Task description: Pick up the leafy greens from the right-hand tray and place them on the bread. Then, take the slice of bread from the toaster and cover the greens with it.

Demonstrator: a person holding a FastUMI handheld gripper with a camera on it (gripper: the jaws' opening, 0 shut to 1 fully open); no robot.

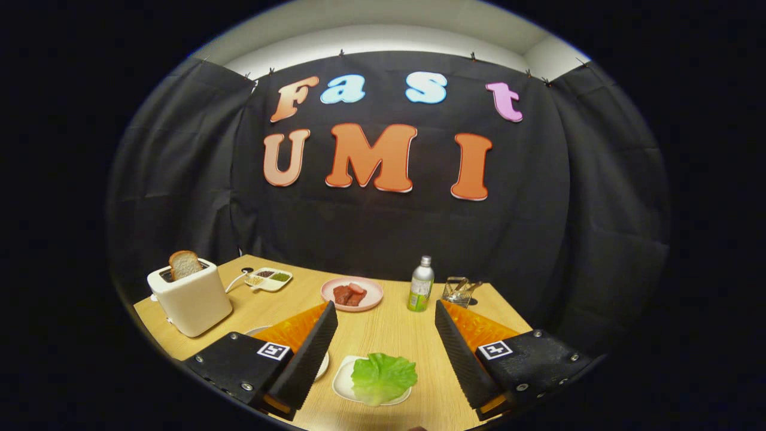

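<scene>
A green lettuce leaf (383, 376) lies on a small white tray (343, 377) on the wooden table, low between my two fingers. My gripper (386, 320) stands open above it, nothing between the dark ribbed pads (311, 353). A white toaster (190, 296) sits beyond the left finger at the table's left end, with a slice of bread (184, 264) sticking up out of its slot. A white plate (324, 365) peeks out from behind the left finger; what lies on it is hidden.
A pink plate (335, 302) with reddish meat slices (349, 294) sits mid-table beyond the fingers. A green-labelled bottle (421, 285) and a small wire holder (459, 291) stand to its right. A divided condiment dish (270, 278) lies behind the toaster.
</scene>
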